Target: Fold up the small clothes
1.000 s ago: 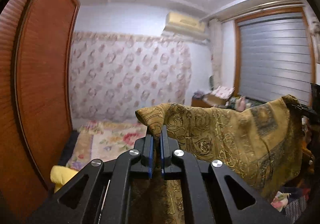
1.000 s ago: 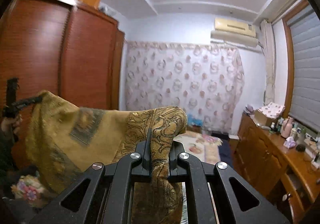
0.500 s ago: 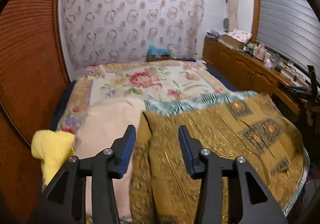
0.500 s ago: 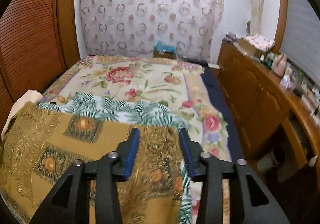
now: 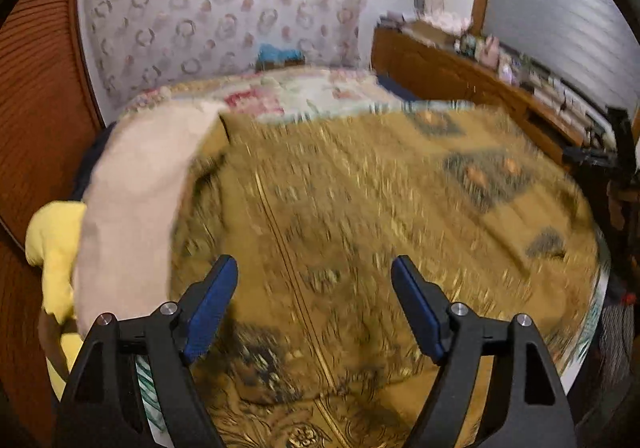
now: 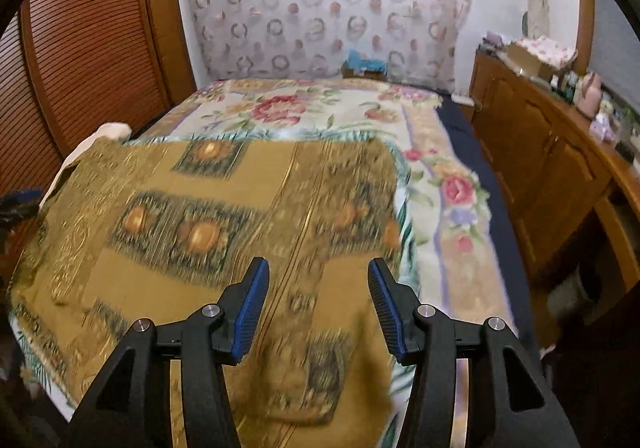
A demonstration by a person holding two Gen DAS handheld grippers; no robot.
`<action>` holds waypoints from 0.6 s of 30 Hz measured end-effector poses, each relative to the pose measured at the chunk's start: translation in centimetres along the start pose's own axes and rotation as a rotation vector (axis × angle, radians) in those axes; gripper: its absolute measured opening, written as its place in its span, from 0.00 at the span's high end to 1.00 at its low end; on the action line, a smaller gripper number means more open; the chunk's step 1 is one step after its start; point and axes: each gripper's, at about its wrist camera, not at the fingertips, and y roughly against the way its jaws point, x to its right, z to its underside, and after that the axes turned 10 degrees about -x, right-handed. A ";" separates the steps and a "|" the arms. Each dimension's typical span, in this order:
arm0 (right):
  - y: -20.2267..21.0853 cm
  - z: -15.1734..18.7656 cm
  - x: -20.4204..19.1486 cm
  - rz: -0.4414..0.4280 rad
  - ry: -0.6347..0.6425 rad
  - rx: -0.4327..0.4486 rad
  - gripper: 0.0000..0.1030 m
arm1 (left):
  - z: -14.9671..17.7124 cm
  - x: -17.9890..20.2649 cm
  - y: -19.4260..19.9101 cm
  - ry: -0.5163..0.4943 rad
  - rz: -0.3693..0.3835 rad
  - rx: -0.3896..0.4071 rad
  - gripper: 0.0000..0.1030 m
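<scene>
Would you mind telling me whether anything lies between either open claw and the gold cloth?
Nothing visible does: the left claw and right claw both hang open directly over the gold cloth spread on the bed.

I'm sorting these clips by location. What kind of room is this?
Most likely a home bedroom: a bed with a floral cover fills the middle, louvered wooden wardrobe doors stand on one side, and a low wooden dresser crowded with bottles on the other.

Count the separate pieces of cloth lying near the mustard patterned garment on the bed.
2: a beige cloth tucked under the mustard garment at its left edge, and a yellow cloth further left. More may be hidden beneath.
</scene>
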 end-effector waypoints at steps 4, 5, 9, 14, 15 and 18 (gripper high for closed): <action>-1.1 -0.9 0.0 -0.021 -0.010 -0.040 0.48 | 0.9 0.3 -1.5 0.011 0.005 -0.052 0.23; -1.3 -0.8 -0.1 -0.013 -0.013 -0.047 0.48 | 1.1 0.3 -1.8 0.012 0.003 -0.062 0.23; -2.3 -0.8 -0.4 0.026 -0.012 -0.067 0.48 | 1.6 0.4 -2.6 0.002 -0.007 -0.084 0.22; -1.9 -1.2 0.0 0.045 -0.039 -0.054 0.48 | 1.8 1.2 -2.7 -0.028 -0.043 -0.070 0.21; -1.7 -1.0 -0.2 0.047 -0.037 -0.052 0.48 | 1.9 1.3 -2.7 -0.028 -0.041 -0.071 0.20; -1.6 -0.2 -1.2 0.071 -0.013 -0.048 0.46 | 2.0 1.4 -2.7 -0.040 -0.043 -0.075 0.15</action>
